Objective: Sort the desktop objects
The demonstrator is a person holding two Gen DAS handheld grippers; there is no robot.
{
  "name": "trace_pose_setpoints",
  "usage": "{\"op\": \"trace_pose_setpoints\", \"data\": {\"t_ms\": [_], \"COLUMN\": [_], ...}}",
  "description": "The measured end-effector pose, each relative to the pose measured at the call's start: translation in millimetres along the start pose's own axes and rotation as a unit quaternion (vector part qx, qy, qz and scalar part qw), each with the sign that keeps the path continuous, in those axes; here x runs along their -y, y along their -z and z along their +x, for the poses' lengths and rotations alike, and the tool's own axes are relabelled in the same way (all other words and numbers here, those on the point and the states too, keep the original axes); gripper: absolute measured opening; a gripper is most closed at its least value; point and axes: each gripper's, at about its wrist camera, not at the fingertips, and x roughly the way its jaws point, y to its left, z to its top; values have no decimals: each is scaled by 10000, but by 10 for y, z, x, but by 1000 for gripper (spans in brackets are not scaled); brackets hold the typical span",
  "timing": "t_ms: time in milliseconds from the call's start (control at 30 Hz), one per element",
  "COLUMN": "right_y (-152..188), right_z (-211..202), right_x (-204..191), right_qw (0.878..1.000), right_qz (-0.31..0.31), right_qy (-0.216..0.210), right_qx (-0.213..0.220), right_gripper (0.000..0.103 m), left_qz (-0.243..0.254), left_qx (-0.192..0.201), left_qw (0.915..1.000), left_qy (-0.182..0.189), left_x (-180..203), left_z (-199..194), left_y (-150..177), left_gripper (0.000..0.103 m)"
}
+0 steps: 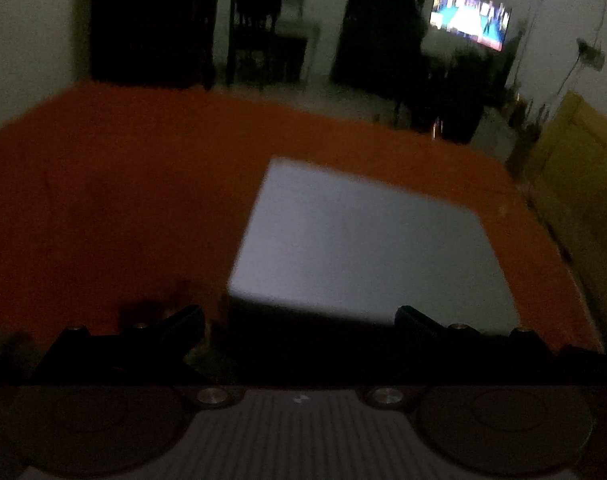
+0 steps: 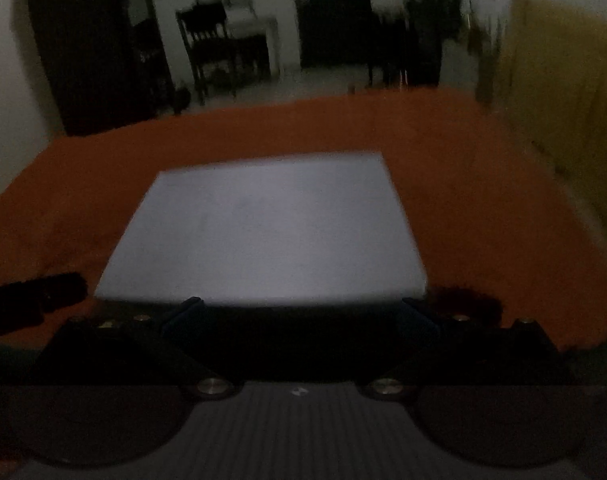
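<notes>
The left gripper [image 1: 299, 320] has its jaws spread wide with nothing between them; its fingertips are nearly lost in shadow. The right gripper [image 2: 301, 312] is likewise wide apart and empty. Both hover at the near edge of a pale flat sheet [image 2: 263, 228] lying on the orange cloth [image 2: 483, 200]. Left of the sheet, a dark elongated object [image 2: 35, 294] lies on the cloth, too dim and blurred to identify. Beyond the sheet, a lit screen [image 1: 469, 18] glows.
</notes>
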Motion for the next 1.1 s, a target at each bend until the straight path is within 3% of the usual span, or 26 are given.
{"op": "trace_pose_setpoints", "data": {"t_ms": [100,167,333,567,1100], "right_y": [57,102,84,78,121], "right_z": [98,145,21,49,46], "right_x": [73,53,28,12,41], "right_qw": [9996,9991,9992,9990,9987], "right_qz": [97,-6,-174,-138,-258], "right_qy": [7,123,243,189,323], "right_qx": [-248,-407,-272,-384,-304], "right_gripper": [103,103,103,103,103], "left_qz": [310,466,483,449,530], "left_qx": [-170,-209,-206,-288,-394], "left_qw": [9990,9984,9986,9984,9973], "left_qy": [-284,-243,-71,-167,-308], "left_x": [97,171,219,232,114], "left_z": [114,163,161,100,94], "left_y": [91,93,152,281,244], "left_gripper": [103,103,102,102,102]}}
